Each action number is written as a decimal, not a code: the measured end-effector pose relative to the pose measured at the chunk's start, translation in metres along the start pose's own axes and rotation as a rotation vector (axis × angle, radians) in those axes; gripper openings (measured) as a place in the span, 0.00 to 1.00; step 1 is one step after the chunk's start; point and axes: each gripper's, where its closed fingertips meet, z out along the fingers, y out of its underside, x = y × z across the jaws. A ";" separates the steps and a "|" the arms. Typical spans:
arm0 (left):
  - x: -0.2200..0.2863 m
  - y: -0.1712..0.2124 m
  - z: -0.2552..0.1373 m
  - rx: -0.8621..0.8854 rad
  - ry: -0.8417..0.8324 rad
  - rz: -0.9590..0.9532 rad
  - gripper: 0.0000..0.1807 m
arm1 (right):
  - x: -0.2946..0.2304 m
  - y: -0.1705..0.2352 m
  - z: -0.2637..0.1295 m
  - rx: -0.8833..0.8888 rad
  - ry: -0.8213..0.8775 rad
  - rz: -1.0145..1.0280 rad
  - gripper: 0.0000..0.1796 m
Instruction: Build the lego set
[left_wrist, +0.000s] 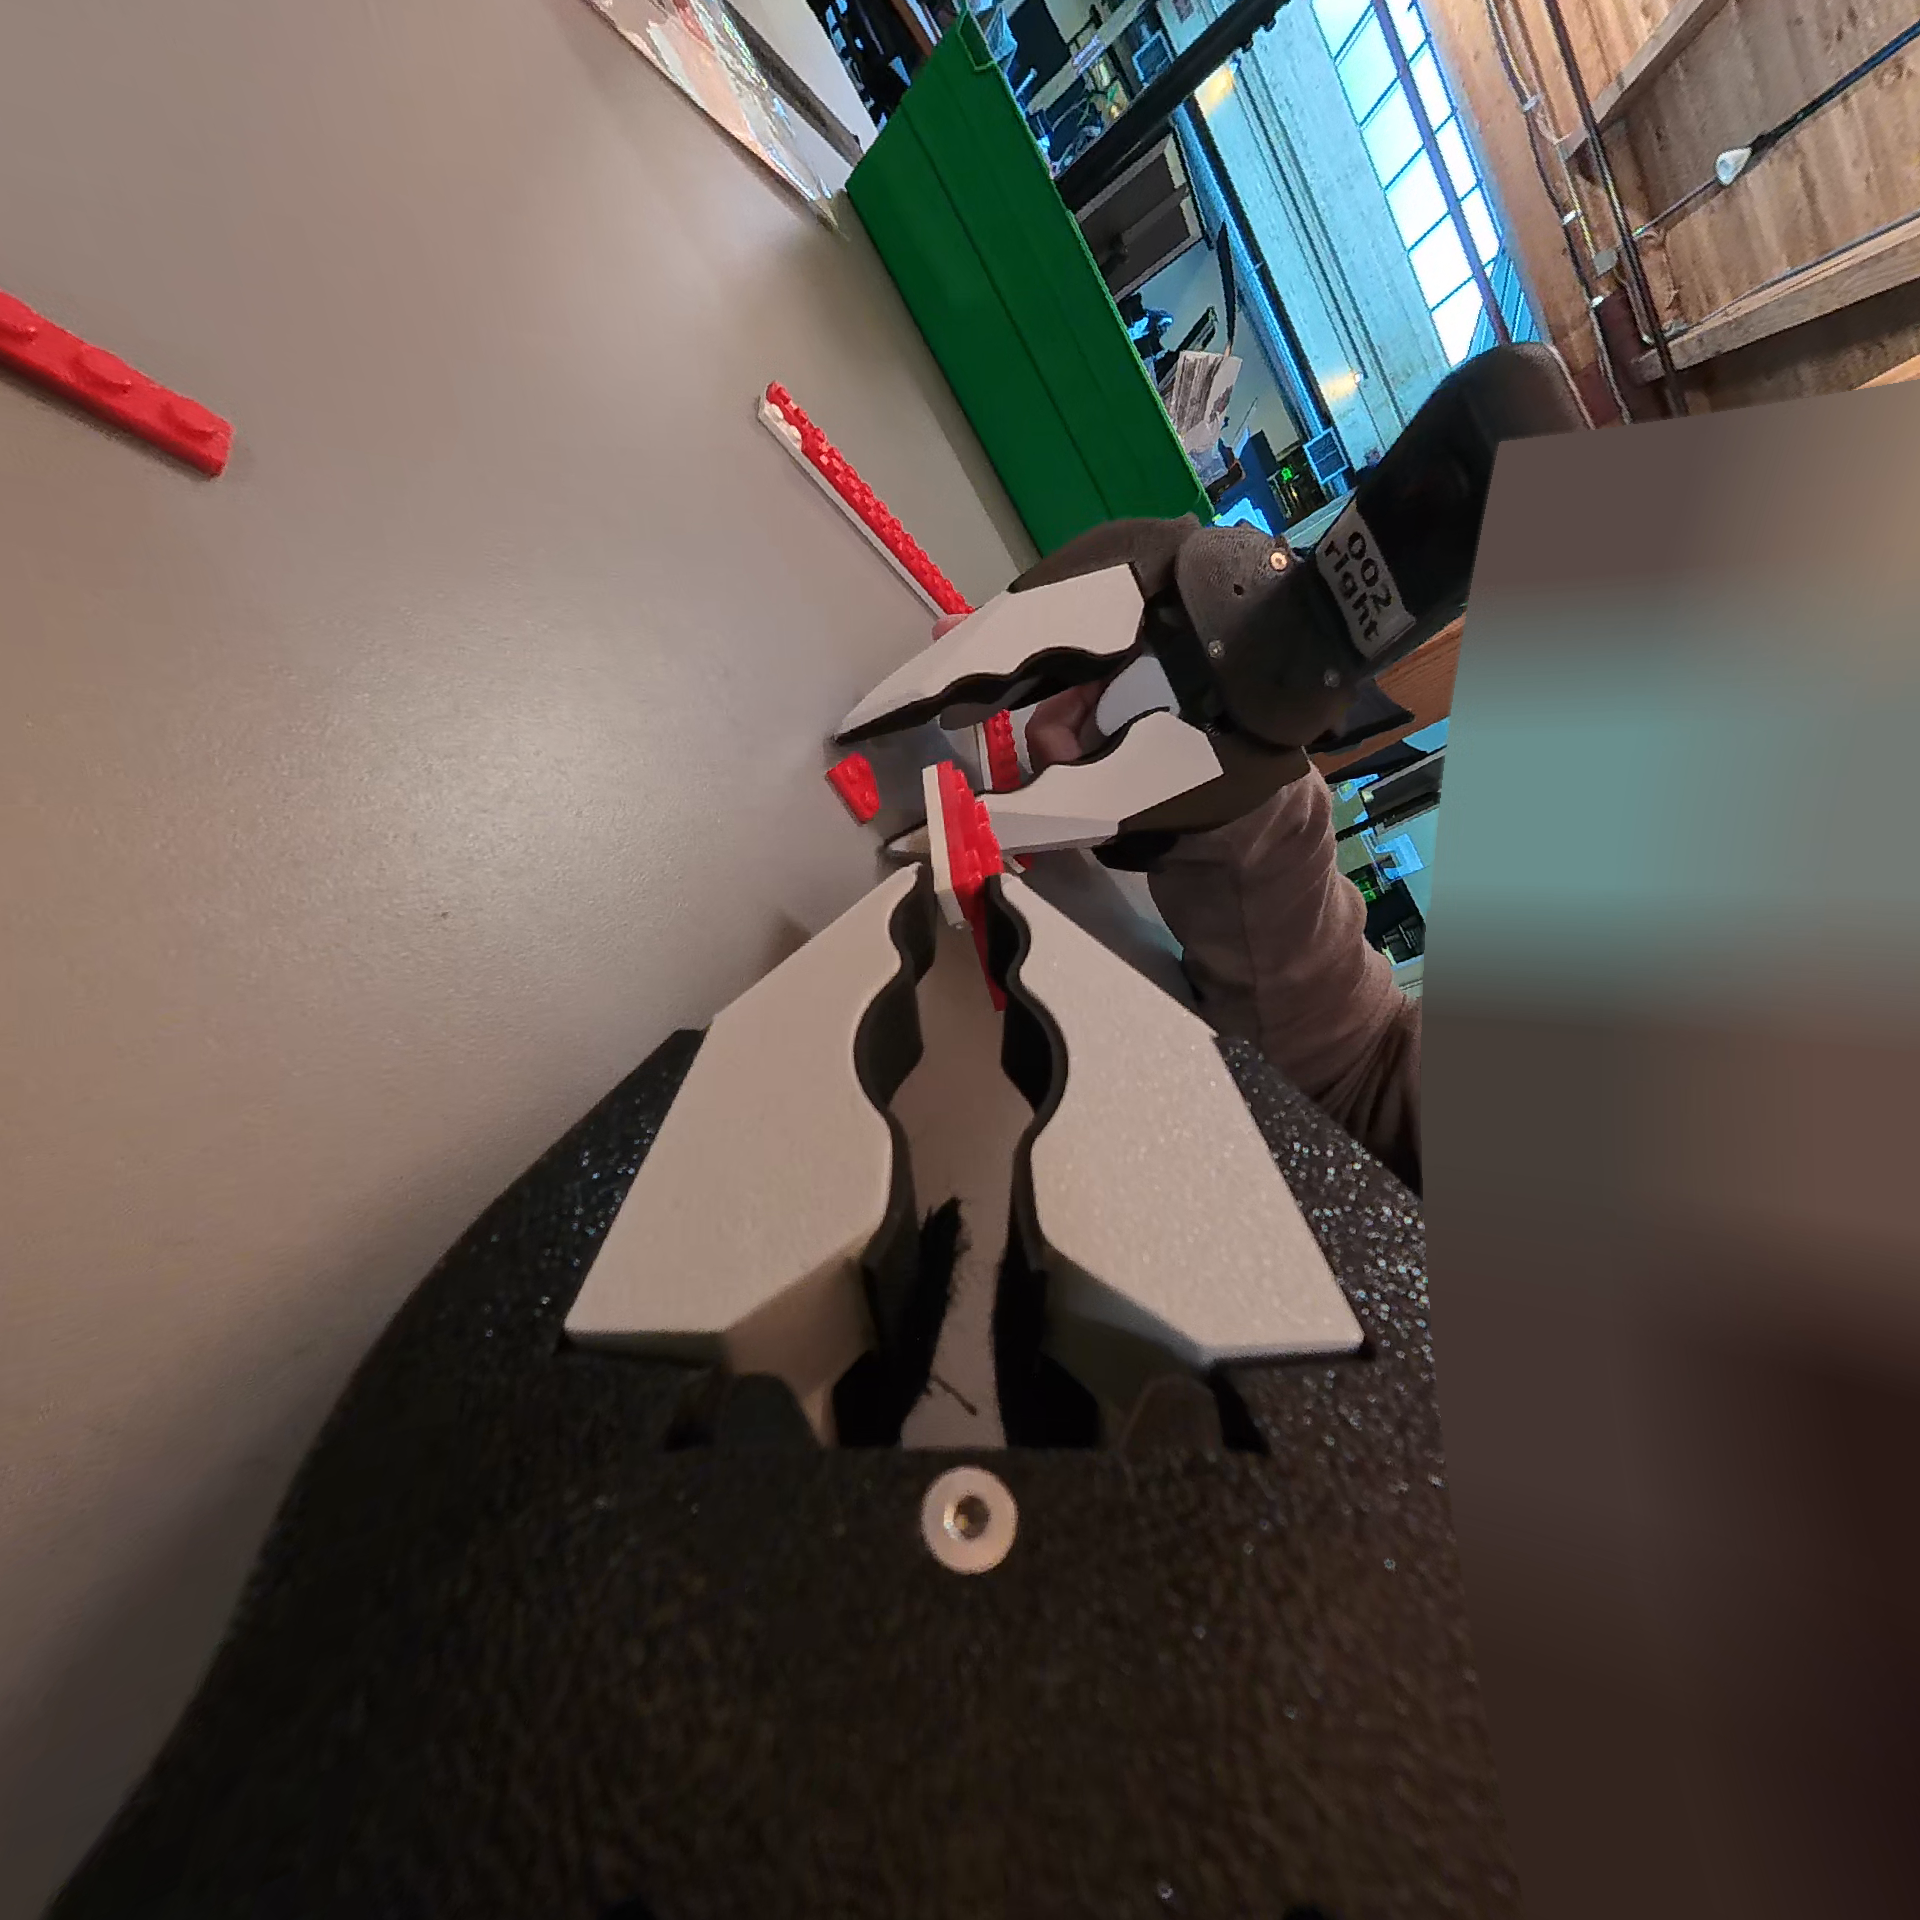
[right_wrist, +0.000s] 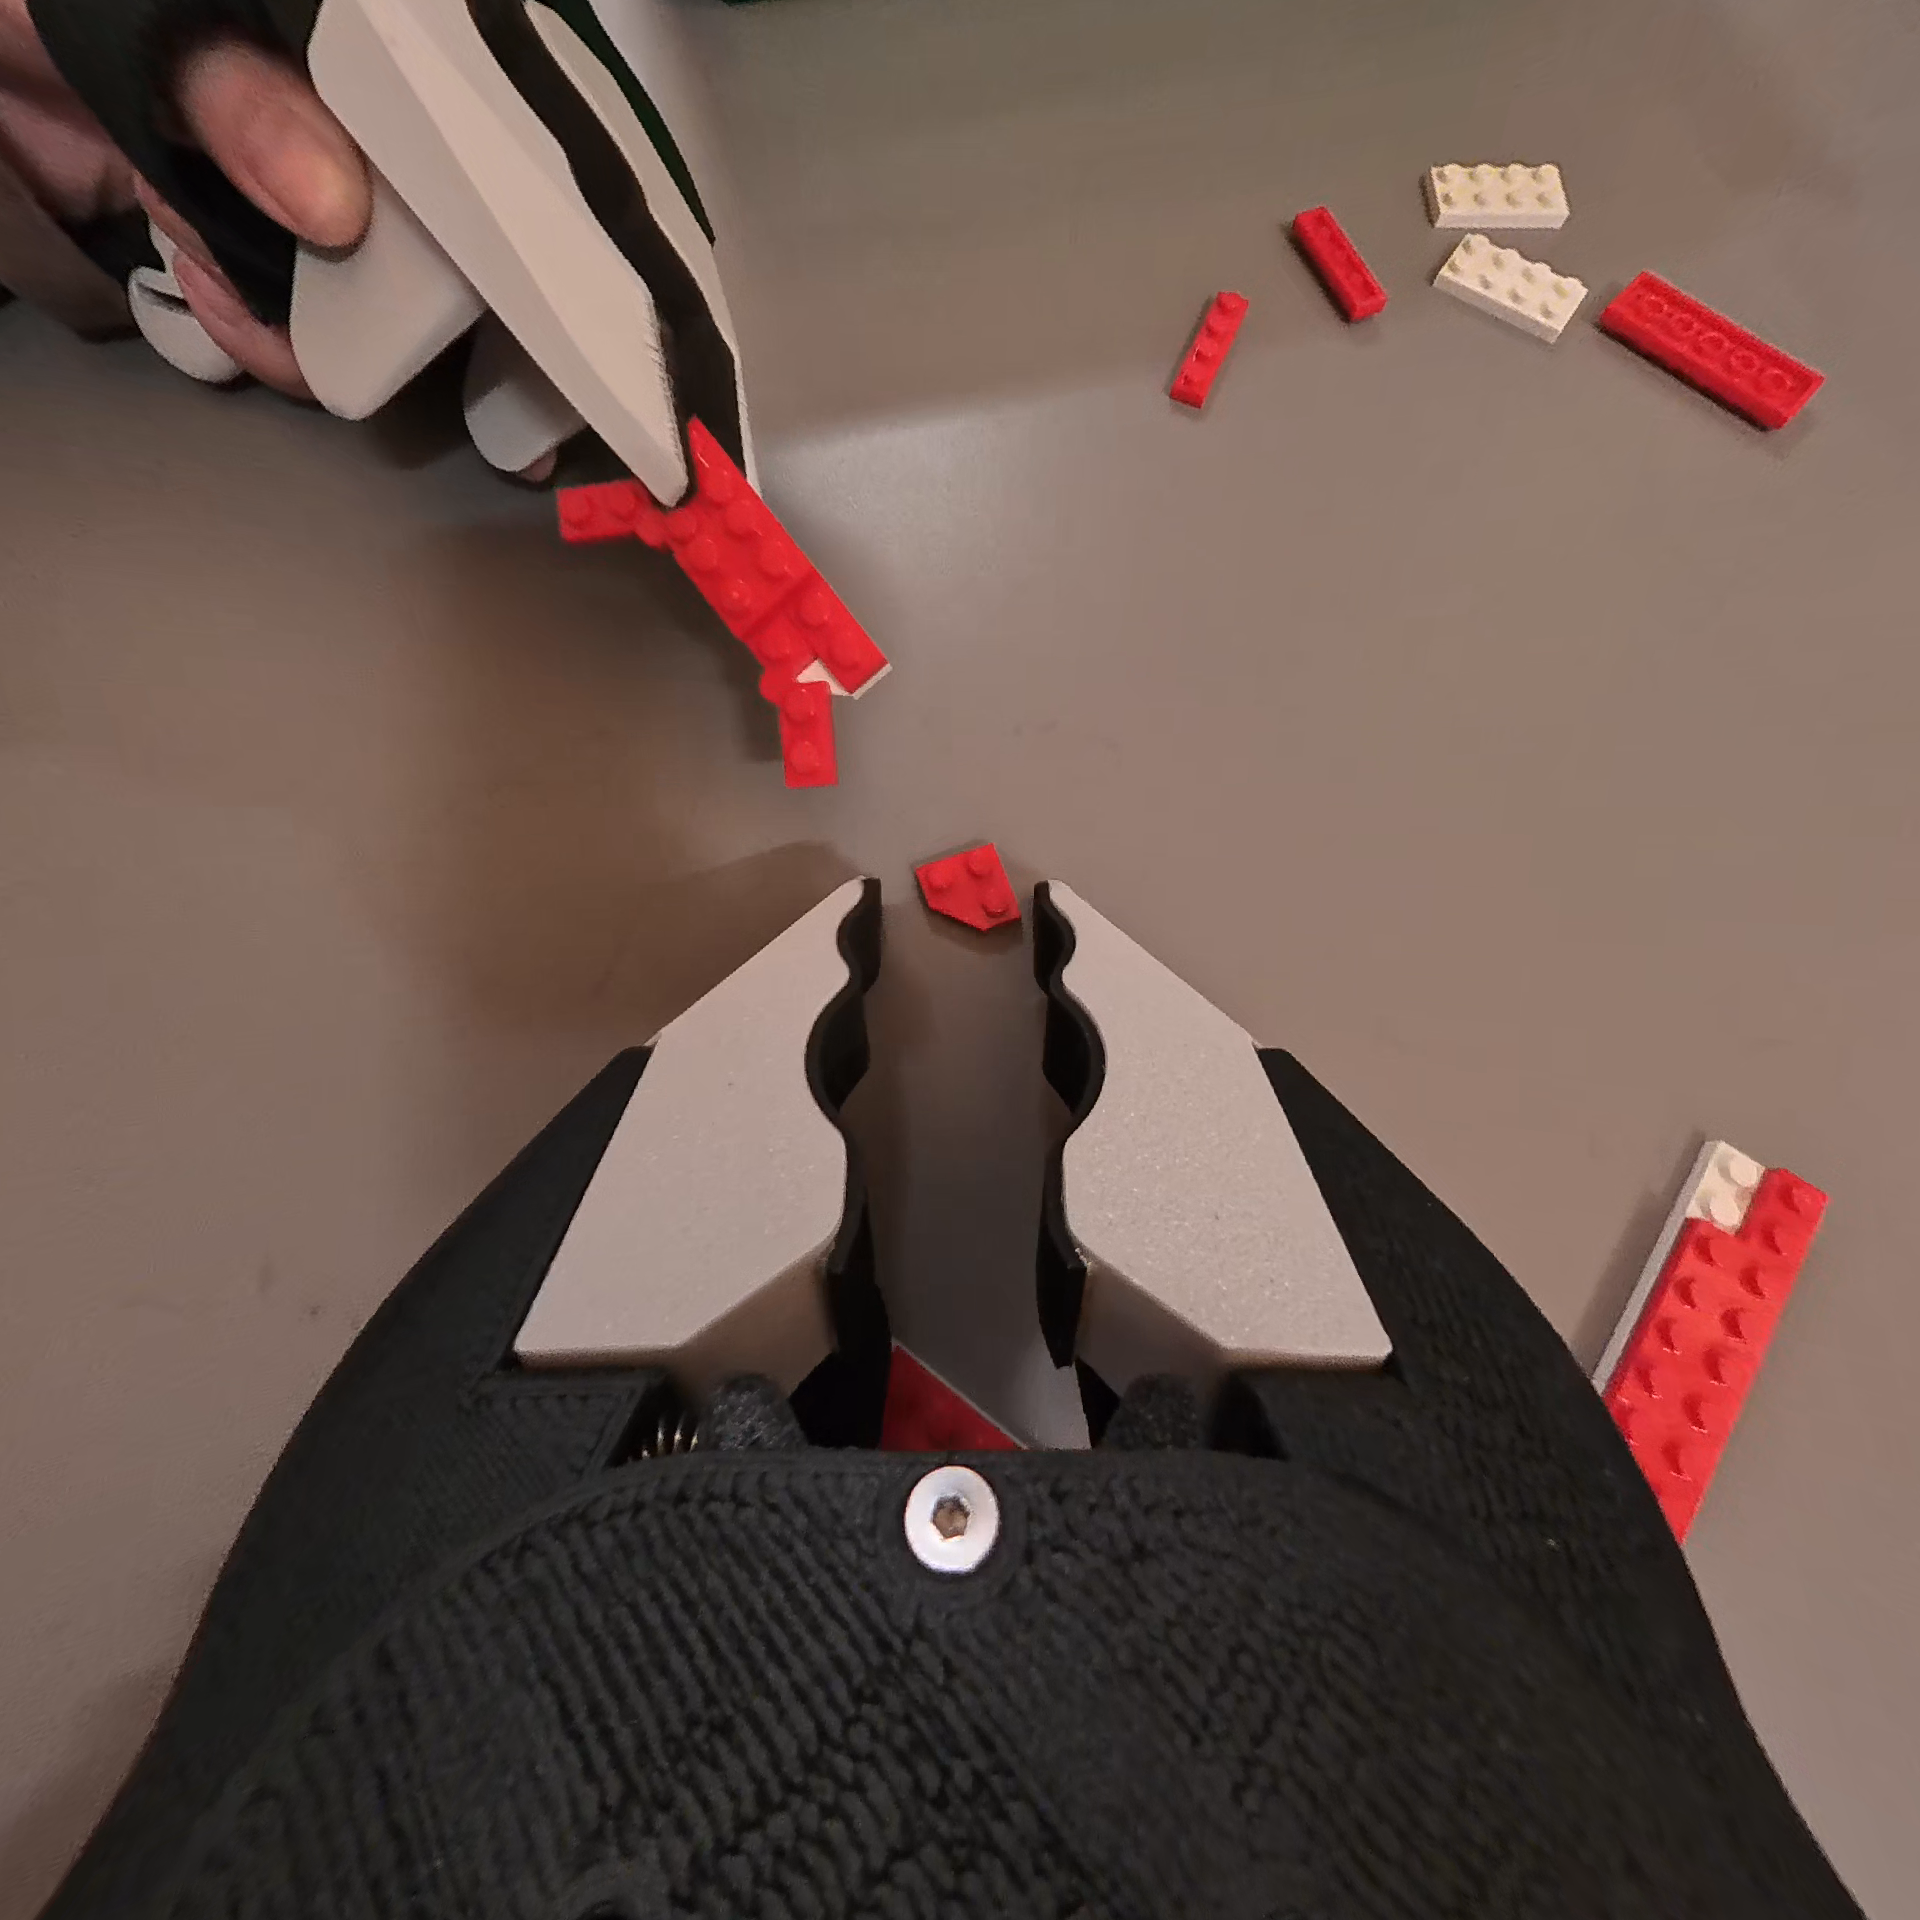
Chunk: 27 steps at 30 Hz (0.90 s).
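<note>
My left gripper (left_wrist: 956, 883) is shut on a red and white lego assembly (left_wrist: 961, 847) and holds it edge-on above the grey table (left_wrist: 416, 727). The right wrist view shows that assembly (right_wrist: 748, 582) as a red plate stack with a white underside, gripped at its upper end by the left gripper (right_wrist: 707, 457). My right gripper (right_wrist: 956, 888) is open, its fingertips on either side of a small red wedge plate (right_wrist: 968, 883) lying on the table. In the left wrist view the right gripper (left_wrist: 883, 779) is open beyond the assembly, near that small red plate (left_wrist: 854, 784).
Loose pieces lie at the far right: two red narrow plates (right_wrist: 1210, 348) (right_wrist: 1338, 262), two white bricks (right_wrist: 1498, 194) (right_wrist: 1510, 284) and a longer red plate (right_wrist: 1709, 348). A long red and white plate build (right_wrist: 1714, 1330) lies at the right. A green panel (left_wrist: 1018, 291) stands behind the table. Another red plate (left_wrist: 114, 390) lies left. Some 8 centimeters of space lies between my two pairs of fingers.
</note>
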 end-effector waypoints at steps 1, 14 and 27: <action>0.000 0.000 0.000 0.000 0.000 -0.001 0.04 | 0.000 0.000 0.001 0.001 0.002 -0.001 0.14; 0.003 -0.004 -0.005 0.032 0.050 -0.071 0.04 | 0.005 -0.009 -0.007 0.018 0.054 -0.114 0.08; 0.019 -0.012 -0.014 0.083 0.213 -0.157 0.04 | -0.029 -0.080 -0.036 0.131 -0.143 -0.377 0.08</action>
